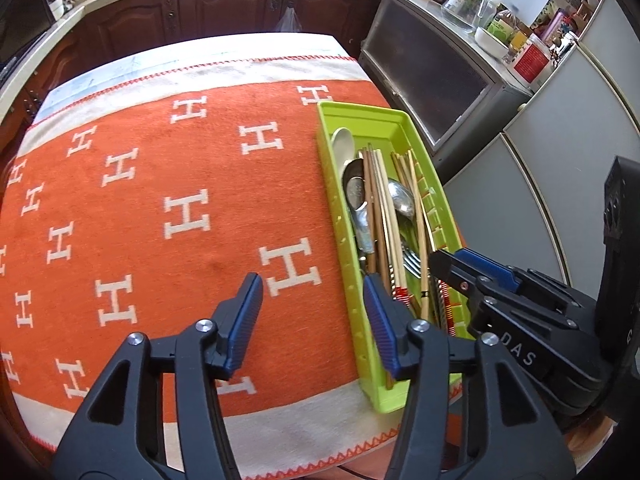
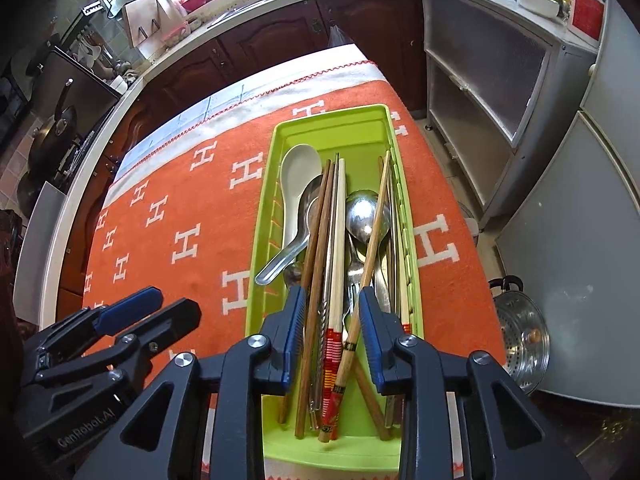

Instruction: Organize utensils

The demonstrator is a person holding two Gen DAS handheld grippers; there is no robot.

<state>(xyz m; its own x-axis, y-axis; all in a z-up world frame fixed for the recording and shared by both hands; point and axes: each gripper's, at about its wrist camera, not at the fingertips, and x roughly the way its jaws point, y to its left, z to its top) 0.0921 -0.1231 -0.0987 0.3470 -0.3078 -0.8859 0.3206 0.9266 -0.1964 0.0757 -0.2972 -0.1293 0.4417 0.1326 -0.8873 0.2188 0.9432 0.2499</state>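
One big orange cloth with white H shapes (image 1: pixel 160 200) covers your table. On its right side sits the long green plastic tray (image 2: pixel 266 216), and it points straight away from you. All the utensils lie in it, long ways like the tray: a white soup spoon (image 2: pixel 298 176), a shiny metal spoon (image 2: pixel 366 216), and many wooden chopsticks (image 2: pixel 320 240). Your right gripper (image 2: pixel 329 332) is the near one. It hangs right over the tray's close end, with its jaws partly open and the chopstick handles between them, not squeezed. Your left gripper (image 1: pixel 314 320) is open wider, holds nothing, and sits over the tray's left wall and the cloth. I think the right one should grab along the sticks.
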